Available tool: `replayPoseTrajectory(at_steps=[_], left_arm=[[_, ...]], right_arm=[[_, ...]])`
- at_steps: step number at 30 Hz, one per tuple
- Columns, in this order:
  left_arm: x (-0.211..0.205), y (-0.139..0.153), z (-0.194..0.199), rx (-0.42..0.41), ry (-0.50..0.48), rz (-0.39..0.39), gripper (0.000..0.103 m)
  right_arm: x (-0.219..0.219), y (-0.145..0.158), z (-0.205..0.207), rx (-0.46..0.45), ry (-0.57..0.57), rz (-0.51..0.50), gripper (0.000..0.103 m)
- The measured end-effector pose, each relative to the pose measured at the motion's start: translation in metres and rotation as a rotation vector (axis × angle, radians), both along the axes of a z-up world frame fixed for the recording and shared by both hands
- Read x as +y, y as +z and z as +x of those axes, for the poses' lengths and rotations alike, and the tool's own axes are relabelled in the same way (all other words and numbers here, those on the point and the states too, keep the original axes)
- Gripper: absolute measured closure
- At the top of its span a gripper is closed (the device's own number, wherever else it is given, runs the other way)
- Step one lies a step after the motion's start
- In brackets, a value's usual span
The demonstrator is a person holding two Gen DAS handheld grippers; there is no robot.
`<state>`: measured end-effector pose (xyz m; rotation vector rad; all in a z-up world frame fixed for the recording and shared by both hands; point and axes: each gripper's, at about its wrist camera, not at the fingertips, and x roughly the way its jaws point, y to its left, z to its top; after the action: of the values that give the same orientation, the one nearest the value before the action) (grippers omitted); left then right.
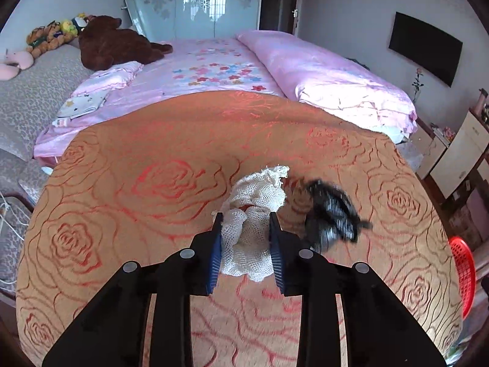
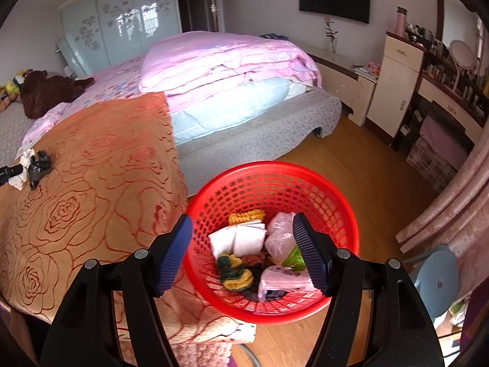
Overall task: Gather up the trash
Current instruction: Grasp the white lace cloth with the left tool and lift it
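Here the left gripper (image 1: 246,238) has its blue-padded jaws closed against a crumpled wad of white mesh netting (image 1: 255,214), which lies on the orange rose-patterned blanket (image 1: 152,159) spread over the bed; just beside the wad, touching or nearly so, sits a crumpled black plastic scrap (image 1: 331,214), blurred in the left wrist view, so its exact edge is hard to tell. The right gripper (image 2: 243,253) hangs open and empty above the round red plastic lattice basket (image 2: 345,214), which stands on the wooden floor (image 2: 366,177) against the blanket's hanging edge and already holds white, pink and yellow-green scraps.

The netting is soft and springy; much of it bulges out beyond the pads, so the hold may be shallow and the wad could slip free on lifting; loose mesh might also snag the black scrap and drag it off the bed; the basket lies well apart from the wad, so a long carry gives time for a drop onto the floor.
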<state>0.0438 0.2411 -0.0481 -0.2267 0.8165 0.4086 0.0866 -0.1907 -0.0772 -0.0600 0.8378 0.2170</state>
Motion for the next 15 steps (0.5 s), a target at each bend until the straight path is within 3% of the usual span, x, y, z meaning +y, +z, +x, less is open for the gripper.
replayPoseTrajectory(at_steps=[15], left_arm=[[-0.007,-0.003,-0.028,-0.022,0.03,0.03,0.076]], right_arm=[[0.094,0.02,-0.003,-0.039,0.195,0.021,0.037]])
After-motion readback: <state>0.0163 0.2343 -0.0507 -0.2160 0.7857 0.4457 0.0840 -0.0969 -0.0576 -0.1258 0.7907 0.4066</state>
